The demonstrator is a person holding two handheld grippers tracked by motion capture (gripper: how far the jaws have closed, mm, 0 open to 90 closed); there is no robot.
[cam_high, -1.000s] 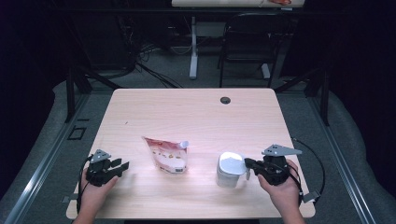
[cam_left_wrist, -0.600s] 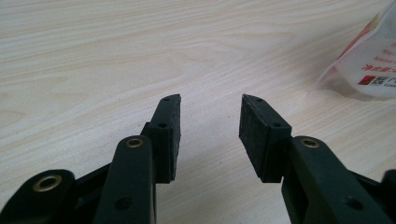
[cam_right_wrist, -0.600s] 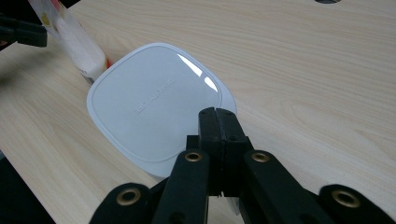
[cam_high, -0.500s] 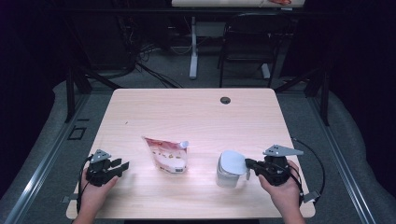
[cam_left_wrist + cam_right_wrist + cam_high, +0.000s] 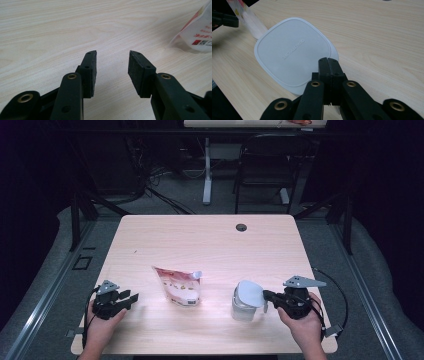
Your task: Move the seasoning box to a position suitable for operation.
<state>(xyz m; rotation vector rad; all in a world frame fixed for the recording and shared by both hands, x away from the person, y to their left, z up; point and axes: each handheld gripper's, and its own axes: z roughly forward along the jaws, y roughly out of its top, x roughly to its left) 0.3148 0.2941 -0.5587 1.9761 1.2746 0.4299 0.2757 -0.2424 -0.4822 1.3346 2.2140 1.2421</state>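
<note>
A white squarish lid (image 5: 292, 50) sits tilted over a clear tub (image 5: 242, 311) near the table's front right. My right gripper (image 5: 328, 61) is shut on the lid's near rim, and the high view shows the lid (image 5: 248, 293) raised on the gripper (image 5: 265, 295) side. A red and white spouted pouch (image 5: 181, 287) lies flat at the front centre. My left gripper (image 5: 112, 65) rests low over bare wood at the front left, open with nothing between its pads. The pouch's corner (image 5: 200, 30) lies ahead of it to the right.
The light wooden table (image 5: 210, 245) has a dark cable hole (image 5: 241, 227) near its far edge. Behind it stand a dark chair (image 5: 265, 170) and a white desk leg (image 5: 207, 170). Floor rails run along both sides.
The right gripper has tipped the lid up a little off the tub. The left gripper and the pouch have not moved.
</note>
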